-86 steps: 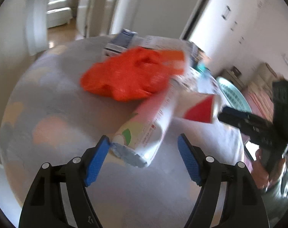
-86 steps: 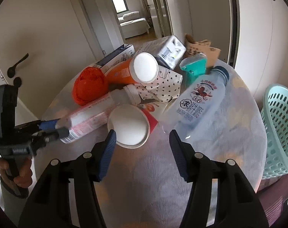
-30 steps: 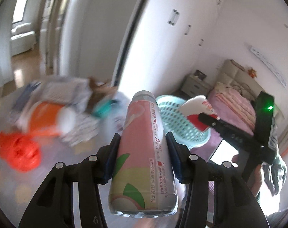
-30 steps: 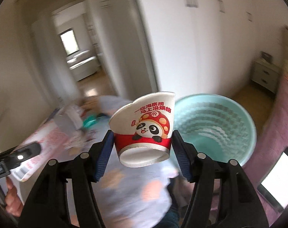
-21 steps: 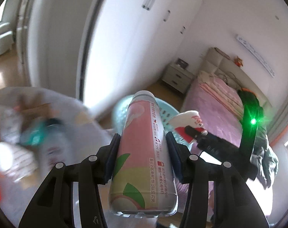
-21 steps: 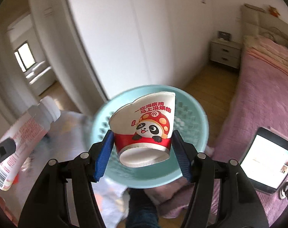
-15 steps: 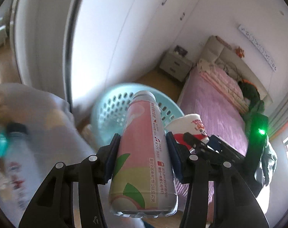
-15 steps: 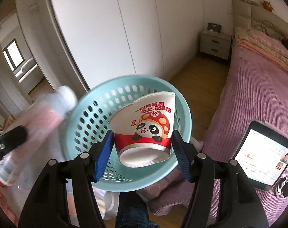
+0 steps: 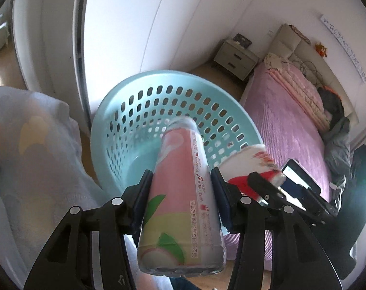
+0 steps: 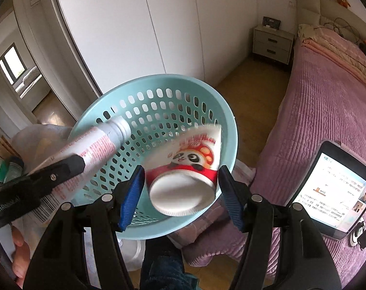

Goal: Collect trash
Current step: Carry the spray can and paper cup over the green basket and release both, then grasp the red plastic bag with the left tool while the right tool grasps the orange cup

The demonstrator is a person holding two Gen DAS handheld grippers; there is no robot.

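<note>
Both claws are carrying trash above the basket. Left gripper, about half open, is clamping a pink bottle at mid-body, pads pressing on both sides, cap end pointing down toward the teal basket's mouth. Right gripper is standing somewhat wider around a paper cup printed with a panda; the cup is looking blurred and tilted between the blue pads, and a sliver of gap is showing on each side, so it is probably slipping free rather than being squeezed.

Judging by looks, the bottle is being a light, fairly stiff plastic cylinder with a smooth label, so the mid-body hold is suiting it, though it could slide lengthwise. The cup is being thin, light and easily crushed; its torn rim is suggesting a gentle hold near the firmer base.

Each tool is angling steeply downward over the basket, side by side, nearly touching. A hand is gripping the left tool's handle. Beyond the basket, a pink bed and a lit tablet are lying nearby.
</note>
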